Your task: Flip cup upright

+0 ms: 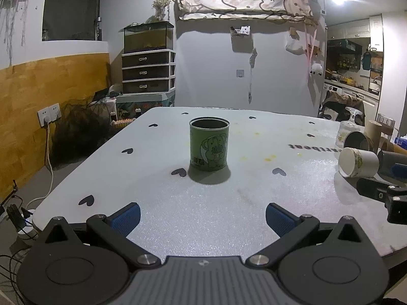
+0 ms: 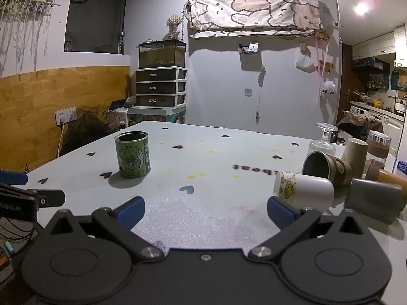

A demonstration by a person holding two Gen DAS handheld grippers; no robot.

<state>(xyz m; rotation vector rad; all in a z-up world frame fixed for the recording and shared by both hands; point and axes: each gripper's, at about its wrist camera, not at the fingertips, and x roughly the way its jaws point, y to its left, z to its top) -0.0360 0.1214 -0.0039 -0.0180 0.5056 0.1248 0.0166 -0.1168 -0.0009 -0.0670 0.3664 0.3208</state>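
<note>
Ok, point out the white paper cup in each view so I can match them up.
Left wrist: white cup lies on its side at the far right edge of the table, beside the right tool's dark body.
Right wrist: white cup lies on its side at lower right, just past the right finger.
Shared landmark: the upright green can, well left of the cup in both.
</note>
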